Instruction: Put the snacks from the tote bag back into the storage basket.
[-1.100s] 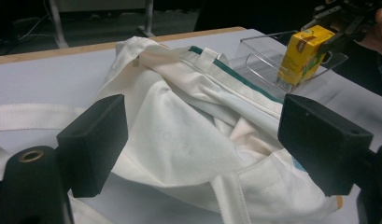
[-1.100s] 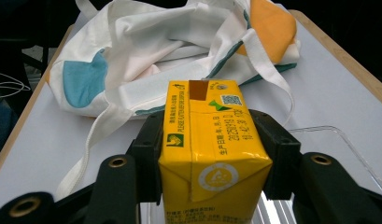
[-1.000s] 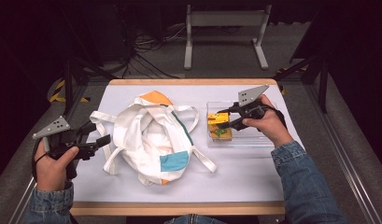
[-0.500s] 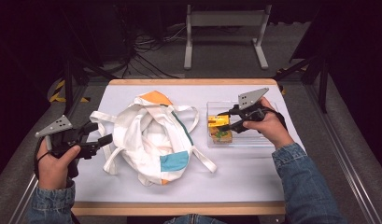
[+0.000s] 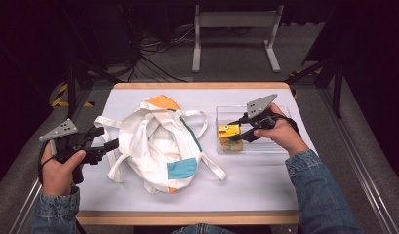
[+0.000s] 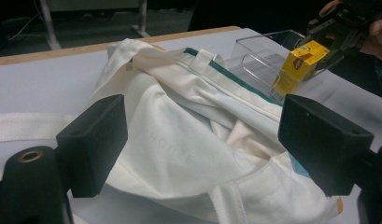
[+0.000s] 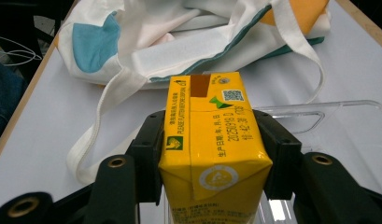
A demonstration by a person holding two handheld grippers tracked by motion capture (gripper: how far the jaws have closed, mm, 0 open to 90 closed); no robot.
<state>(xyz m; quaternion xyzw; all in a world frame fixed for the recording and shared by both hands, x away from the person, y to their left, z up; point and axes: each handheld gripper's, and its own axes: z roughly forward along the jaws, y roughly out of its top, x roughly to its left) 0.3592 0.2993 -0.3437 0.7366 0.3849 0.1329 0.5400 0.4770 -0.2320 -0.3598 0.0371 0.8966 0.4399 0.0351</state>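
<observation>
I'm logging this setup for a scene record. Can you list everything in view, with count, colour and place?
Cloth tote bag: one, white with orange and teal patches, table centre.
Yellow drink carton: one, clamped in the right tool, above the bin.
Clear plastic bin: one, transparent, table right; a second carton may sit inside.
Table: one, white top, wooden edge.
Metal stand: one, white, floor behind.
Left tool: black, open, beside the bag.
Right tool: black, holding the carton.

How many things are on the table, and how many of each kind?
Cloth bag, white with orange and blue patches: 1
Clear plastic bin: 1
Yellow drink cartons: 2, one held in the right claw, one still in the bin
Total: 4
</observation>
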